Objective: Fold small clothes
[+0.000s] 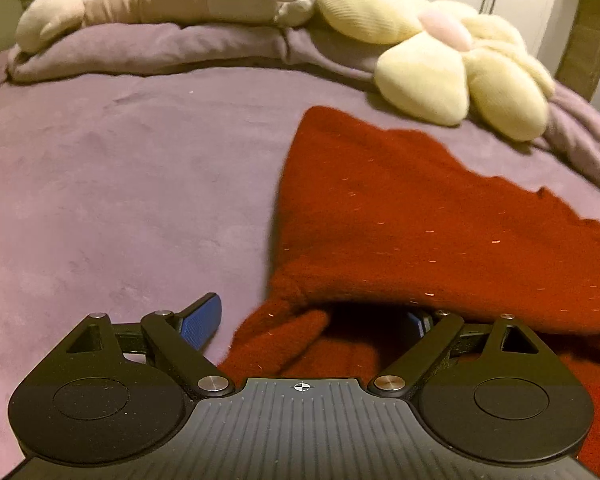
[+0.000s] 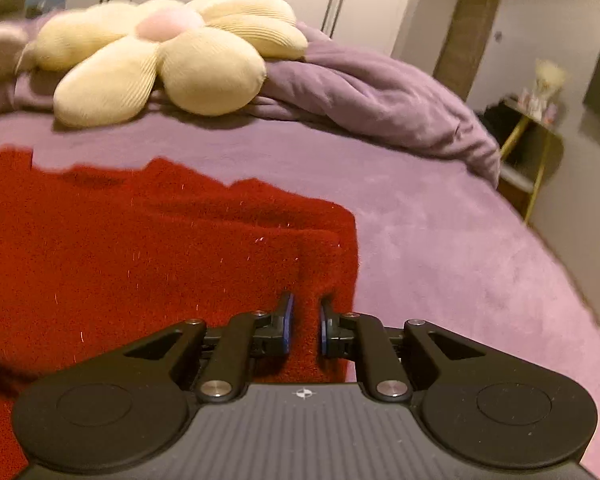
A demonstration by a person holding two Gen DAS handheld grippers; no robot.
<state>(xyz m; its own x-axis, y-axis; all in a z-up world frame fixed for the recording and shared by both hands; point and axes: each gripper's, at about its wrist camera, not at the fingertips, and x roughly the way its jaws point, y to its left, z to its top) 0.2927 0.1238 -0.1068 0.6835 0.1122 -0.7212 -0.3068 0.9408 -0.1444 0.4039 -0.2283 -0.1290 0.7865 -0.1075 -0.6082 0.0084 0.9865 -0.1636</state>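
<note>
A red knit garment [image 1: 420, 216] lies on the purple bed cover [image 1: 120, 180]. In the left wrist view my left gripper [image 1: 312, 320] is open wide at the garment's near left corner; its left blue pad [image 1: 202, 320] is over the bed cover, and the right pad is mostly hidden under a raised fold of red cloth. In the right wrist view the garment [image 2: 140, 240] fills the left half. My right gripper [image 2: 305, 320] is shut on the garment's near right edge, with red cloth pinched between its blue pads.
A cream flower-shaped cushion [image 1: 452, 60] and a beige plush toy [image 1: 160, 0] lie on a bunched purple duvet [image 2: 380, 92] at the far side of the bed. A side table with gold legs [image 2: 532, 152] stands off the bed's right edge. White wardrobe doors are behind.
</note>
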